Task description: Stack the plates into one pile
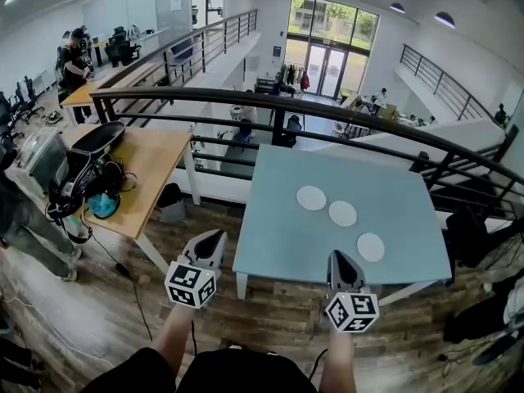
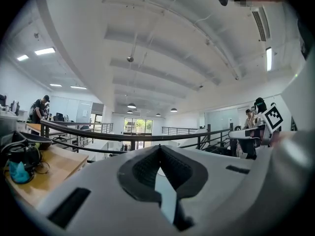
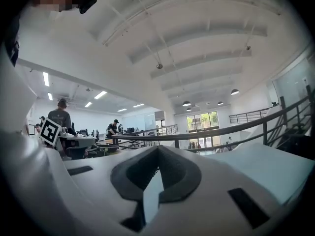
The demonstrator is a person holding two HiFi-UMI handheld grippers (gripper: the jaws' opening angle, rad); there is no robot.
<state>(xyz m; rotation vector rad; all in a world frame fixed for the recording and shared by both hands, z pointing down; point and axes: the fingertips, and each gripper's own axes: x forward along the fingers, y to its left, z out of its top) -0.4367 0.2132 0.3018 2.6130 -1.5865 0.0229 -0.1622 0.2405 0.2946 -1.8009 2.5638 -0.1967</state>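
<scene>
Head view: three round white plates lie apart, none stacked yet; your left gripper and right gripper are closed, empty.

Three plates, two grippers, one blue table, apparently one wooden desk.

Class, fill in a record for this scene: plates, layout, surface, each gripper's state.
items: far plate, middle plate, near plate, all white
layout: diagonal row, apart, none stacked
surface: light blue table
left gripper: shut, empty, by the table's near left corner
right gripper: shut, empty, at the table's near edge
</scene>
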